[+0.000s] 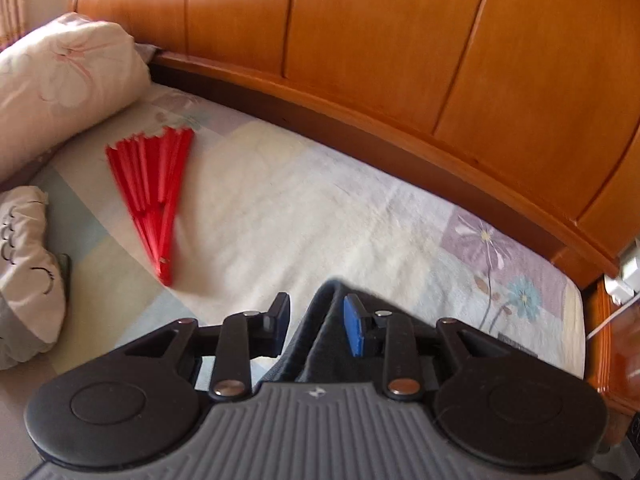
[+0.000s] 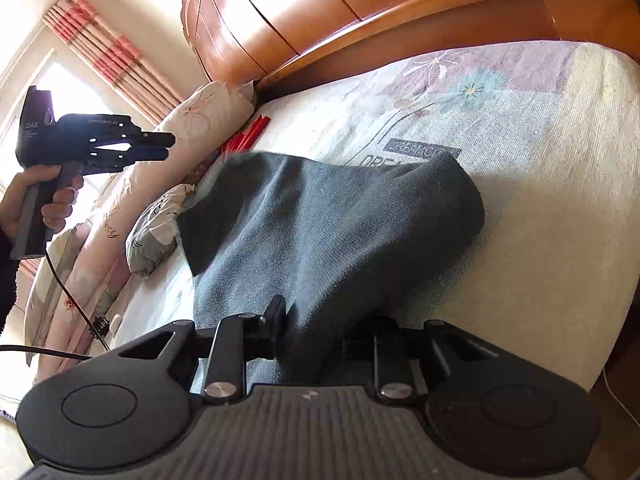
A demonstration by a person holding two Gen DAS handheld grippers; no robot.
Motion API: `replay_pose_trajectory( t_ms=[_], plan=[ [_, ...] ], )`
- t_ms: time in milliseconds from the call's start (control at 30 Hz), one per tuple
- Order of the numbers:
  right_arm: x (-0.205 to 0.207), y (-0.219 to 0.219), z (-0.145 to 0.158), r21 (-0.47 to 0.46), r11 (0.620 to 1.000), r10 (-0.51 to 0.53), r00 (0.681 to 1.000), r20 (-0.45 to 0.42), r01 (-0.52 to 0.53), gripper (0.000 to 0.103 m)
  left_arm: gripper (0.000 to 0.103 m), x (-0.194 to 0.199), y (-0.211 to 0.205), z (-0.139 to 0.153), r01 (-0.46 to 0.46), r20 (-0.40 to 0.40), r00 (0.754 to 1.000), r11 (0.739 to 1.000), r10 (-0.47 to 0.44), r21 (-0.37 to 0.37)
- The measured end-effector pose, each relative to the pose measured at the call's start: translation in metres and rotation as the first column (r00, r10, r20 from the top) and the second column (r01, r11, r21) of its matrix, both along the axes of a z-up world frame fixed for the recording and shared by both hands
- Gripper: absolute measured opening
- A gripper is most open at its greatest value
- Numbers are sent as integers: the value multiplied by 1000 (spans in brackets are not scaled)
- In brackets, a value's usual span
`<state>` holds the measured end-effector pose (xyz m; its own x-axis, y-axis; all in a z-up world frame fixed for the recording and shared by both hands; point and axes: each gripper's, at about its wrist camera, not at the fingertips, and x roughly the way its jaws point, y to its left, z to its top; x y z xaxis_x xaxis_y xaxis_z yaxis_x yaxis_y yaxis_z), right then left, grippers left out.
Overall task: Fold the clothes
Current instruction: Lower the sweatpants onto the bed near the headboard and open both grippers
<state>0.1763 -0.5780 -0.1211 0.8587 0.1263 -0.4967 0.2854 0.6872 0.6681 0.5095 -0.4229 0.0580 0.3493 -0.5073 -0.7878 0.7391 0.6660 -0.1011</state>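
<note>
While dark cloth (image 2: 328,232) drapes, both jaws gape

Readable text: "DAS" in pale letters on the rear housing of my left gripper (image 2: 162,147), smaller lines under it too blurred to read. Bed sheet (image 2: 520,160) has a dark printed label starting "DREAM", the rest hidden under the grey garment (image 2: 320,232).

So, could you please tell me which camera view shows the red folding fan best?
The left wrist view: the red folding fan lies half-open on the bedsheet, seen whole from ribs to pivot. The right wrist view shows only a few rib ends behind the grey garment.
</note>
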Motion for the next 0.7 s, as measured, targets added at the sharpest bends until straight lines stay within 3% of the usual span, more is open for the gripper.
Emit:
replay_pose_trajectory(
  t_ms=[67, 100, 133, 267, 333, 433, 500, 600, 700],
  plan=[
    [-8, -4, 2, 14, 1000, -14, 1000, 17, 13, 43, 32, -3, 8, 10, -2, 5, 1000, 999, 2, -32],
    [-11, -7, 3, 26, 999, -26, 999, 30, 26, 55, 34, -8, 10, 12, 20, -3, 1000, 999, -21, -44],
    [-15, -12, 4, 46, 998, -50, 998, 44, 48, 60, 41, -16, 11, 9, 49, -24, 998, 997, -51, -55],
    [-19, -42, -3, 121, 983, -148, 986, 79, 137, 59, 45, -53, 12, -19, 148, -113, 981, 986, -156, -82],
    [-19, -47, 1, 28, 982, -186, 982, 43, 185, 40, 45, -66, 11, -46, 159, -170, 971, 984, -170, -77],
    [-25, -47, 15, -159, 958, -242, 970, -1, 239, 42, 45, -83, 10, -88, 161, -217, 962, 986, -166, -40],
    [-30, -41, 27, -242, 941, -245, 970, -2, 237, 42, 45, -92, 12, -101, 169, -186, 968, 986, -167, -4],
    [-35, -22, 49, -336, 929, -142, 988, 61, 154, 42, 46, -100, 12, -107, 171, -163, 973, 985, -164, 33],
    [-23, 5, 57, -424, 905, 9, 997, 78, 25, 43, 50, -111, 7, -92, 230, -175, 957, 973, -230, -19]
  ],
)
